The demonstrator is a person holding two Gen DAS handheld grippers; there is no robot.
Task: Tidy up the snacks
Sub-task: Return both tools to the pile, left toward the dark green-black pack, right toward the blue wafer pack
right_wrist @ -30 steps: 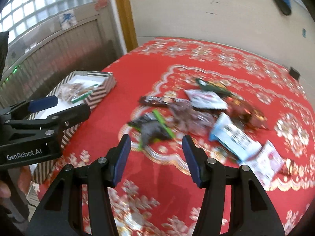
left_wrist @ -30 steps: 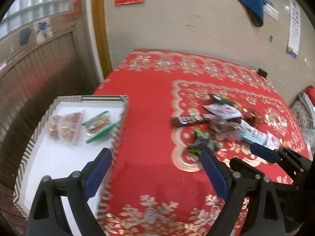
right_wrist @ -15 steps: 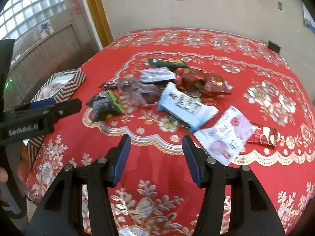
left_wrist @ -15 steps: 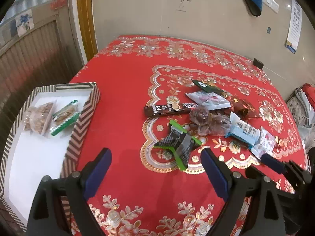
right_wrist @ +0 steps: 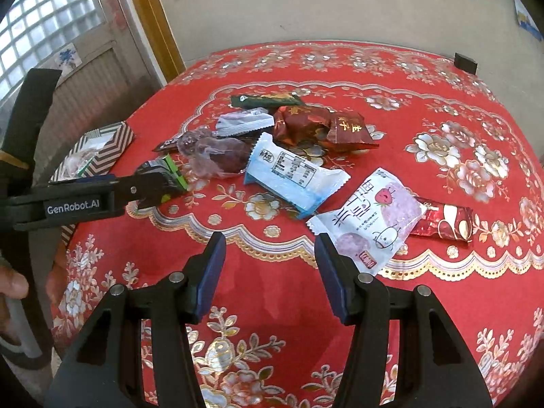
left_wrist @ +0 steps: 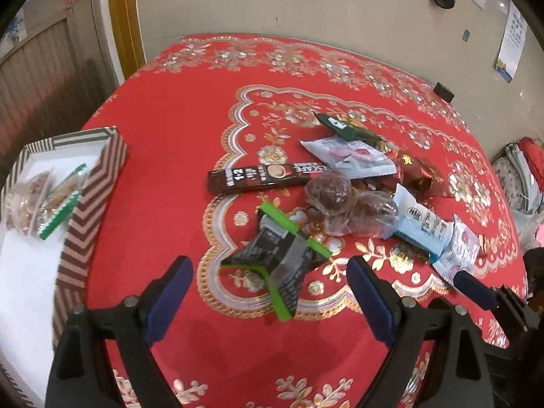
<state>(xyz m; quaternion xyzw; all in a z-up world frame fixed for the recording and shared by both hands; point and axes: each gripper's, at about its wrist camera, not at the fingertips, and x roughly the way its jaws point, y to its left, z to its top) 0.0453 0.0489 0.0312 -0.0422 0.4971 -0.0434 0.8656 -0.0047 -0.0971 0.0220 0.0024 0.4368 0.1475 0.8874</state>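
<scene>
A heap of snack packets lies on the red tablecloth (left_wrist: 170, 142). My left gripper (left_wrist: 268, 292) is open just in front of two black packets with green edges (left_wrist: 278, 258). Behind them lie a brown coffee stick (left_wrist: 268, 176), clear-wrapped dark balls (left_wrist: 340, 200), a white-pink packet (left_wrist: 350, 156) and a light blue packet (left_wrist: 421, 227). My right gripper (right_wrist: 270, 265) is open and empty, close before a white strawberry packet (right_wrist: 370, 217); the light blue packet (right_wrist: 295, 173) lies beyond it. The striped box (left_wrist: 98, 183) at the left holds two or three snack bags (left_wrist: 44, 200).
A red foil bar (right_wrist: 445, 221) lies right of the strawberry packet, red-brown packets (right_wrist: 319, 125) and a dark green packet (right_wrist: 265, 100) farther back. A small black block (right_wrist: 465, 62) sits near the far table edge. The left gripper's body (right_wrist: 78, 200) crosses the right wrist view. A wall stands behind.
Both grippers have moved in toward the snack heap. The left one now stands over the black-and-green packets; the right one has come close to the strawberry packet. Both jaws stay open.
</scene>
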